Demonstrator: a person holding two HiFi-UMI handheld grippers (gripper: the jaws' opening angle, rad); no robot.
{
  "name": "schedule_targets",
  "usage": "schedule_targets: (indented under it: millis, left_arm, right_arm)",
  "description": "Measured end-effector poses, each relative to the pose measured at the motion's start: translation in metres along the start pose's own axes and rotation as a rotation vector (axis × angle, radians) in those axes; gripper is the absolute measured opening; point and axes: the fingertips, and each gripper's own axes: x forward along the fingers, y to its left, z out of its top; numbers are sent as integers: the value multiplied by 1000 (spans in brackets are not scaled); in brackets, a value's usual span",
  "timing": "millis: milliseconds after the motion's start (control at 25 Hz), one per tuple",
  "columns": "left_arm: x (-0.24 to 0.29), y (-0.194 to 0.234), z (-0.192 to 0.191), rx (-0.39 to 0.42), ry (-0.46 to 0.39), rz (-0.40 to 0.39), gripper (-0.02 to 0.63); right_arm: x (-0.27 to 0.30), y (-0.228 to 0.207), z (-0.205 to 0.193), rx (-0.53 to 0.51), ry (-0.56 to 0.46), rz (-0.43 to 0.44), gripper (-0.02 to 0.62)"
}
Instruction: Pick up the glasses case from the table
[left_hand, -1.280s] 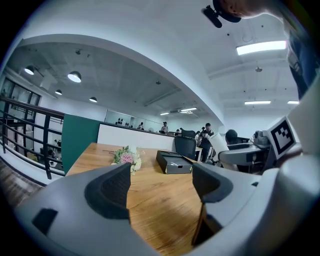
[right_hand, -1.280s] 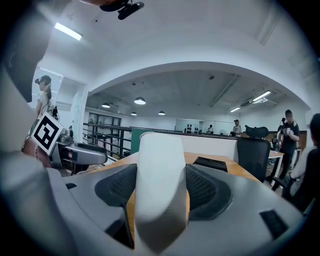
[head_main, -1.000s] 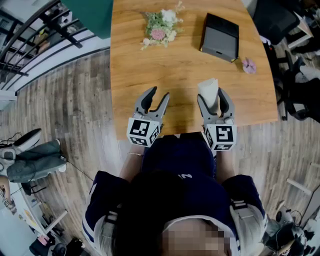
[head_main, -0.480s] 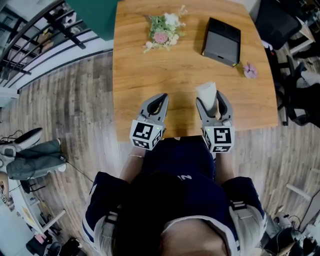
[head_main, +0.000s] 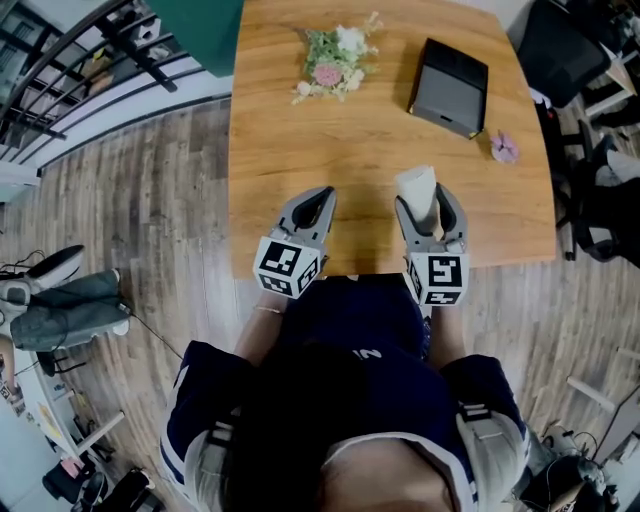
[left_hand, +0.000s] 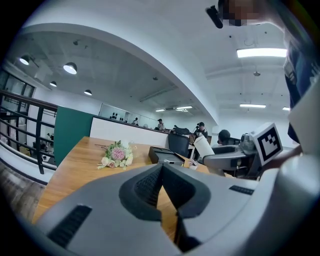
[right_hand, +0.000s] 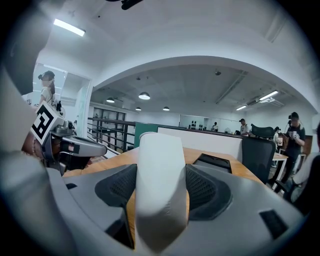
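The glasses case (head_main: 416, 187) is a white, rounded case. It stands up between the jaws of my right gripper (head_main: 428, 196), which is shut on it just above the near edge of the wooden table (head_main: 290, 150). In the right gripper view the case (right_hand: 161, 185) fills the gap, with both pads pressed on its sides. My left gripper (head_main: 325, 196) is beside it to the left, with its jaws shut on nothing. The left gripper view shows its fingertips (left_hand: 161, 170) meeting, and the case (left_hand: 204, 146) off to the right.
A flower bouquet (head_main: 335, 60) lies at the table's far side, with a black box (head_main: 449, 73) to its right. A small purple flower (head_main: 504, 148) sits near the right edge. Office chairs stand to the right of the table, and a railing runs along the left.
The left gripper's jaws stood open a second ago and are now shut, with nothing between them. The right gripper keeps the case in the same place.
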Motion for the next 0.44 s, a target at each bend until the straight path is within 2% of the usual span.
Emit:
schedule_targets:
  millis: [200, 440]
  left_arm:
    - [-2, 4, 2, 0, -7, 14, 2]
    - [0, 6, 1, 11, -2, 19, 3]
  right_arm:
    - [0, 4, -8, -7, 35, 4, 313]
    - [5, -1, -3, -17, 24, 3, 313]
